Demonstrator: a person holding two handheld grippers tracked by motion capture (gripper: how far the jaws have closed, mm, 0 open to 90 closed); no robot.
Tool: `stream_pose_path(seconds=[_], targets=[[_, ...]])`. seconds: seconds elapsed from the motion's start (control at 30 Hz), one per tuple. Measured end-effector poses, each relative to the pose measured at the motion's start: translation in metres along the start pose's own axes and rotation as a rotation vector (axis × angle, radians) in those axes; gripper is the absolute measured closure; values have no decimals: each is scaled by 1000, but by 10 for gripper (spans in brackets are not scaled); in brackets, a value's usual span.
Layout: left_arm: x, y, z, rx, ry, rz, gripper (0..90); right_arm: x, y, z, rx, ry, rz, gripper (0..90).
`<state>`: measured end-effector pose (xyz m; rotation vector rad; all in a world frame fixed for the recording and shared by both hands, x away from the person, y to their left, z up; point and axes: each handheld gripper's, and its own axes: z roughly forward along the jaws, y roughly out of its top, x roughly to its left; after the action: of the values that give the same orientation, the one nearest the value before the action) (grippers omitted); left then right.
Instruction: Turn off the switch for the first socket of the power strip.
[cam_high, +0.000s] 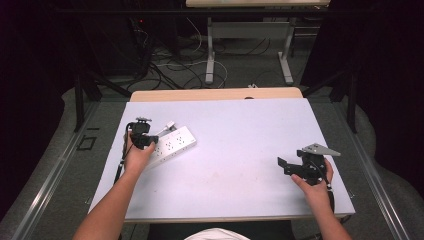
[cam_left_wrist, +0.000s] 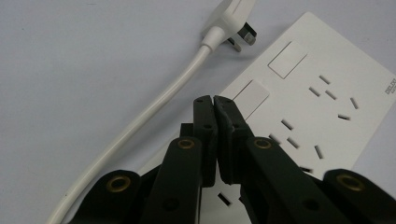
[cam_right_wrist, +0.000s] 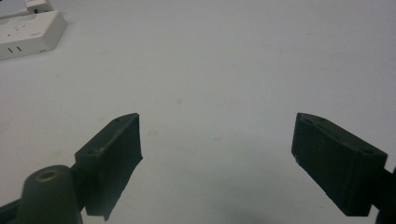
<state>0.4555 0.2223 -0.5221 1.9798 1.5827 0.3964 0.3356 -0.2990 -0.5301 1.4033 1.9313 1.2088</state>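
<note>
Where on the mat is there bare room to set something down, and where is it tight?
The light grey mat lies bare from the white plastic power strip across to the right gripper, and along its far and near edges. It is crowded at the left: the left gripper, jaws shut, sits over the strip, with the white cable and plug beside it.

Tiny illegible print on power strip (cam_left_wrist: 322, 98)

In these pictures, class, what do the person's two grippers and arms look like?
Both grippers are black. The left gripper has two flat jaws on linked bars with brass-coloured rivets, and a black cable trails from it. The right gripper has blocky, wedge-shaped jaws and carries a grey three-cornered plate on top. The forearms are bare, with no sleeves.
</note>
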Motion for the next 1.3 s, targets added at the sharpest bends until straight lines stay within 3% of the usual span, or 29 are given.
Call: stream_pose_path(seconds=[0.5, 0.67, 1.3], targets=[[0, 0, 1, -6, 3, 1, 884, 0, 0, 0, 0, 1, 1, 153], [-1, -2, 3, -5, 9, 24, 899, 0, 0, 0, -1, 1, 0, 153], [0, -1, 4, -9, -2, 2, 895, -1, 0, 0, -2, -4, 2, 154]])
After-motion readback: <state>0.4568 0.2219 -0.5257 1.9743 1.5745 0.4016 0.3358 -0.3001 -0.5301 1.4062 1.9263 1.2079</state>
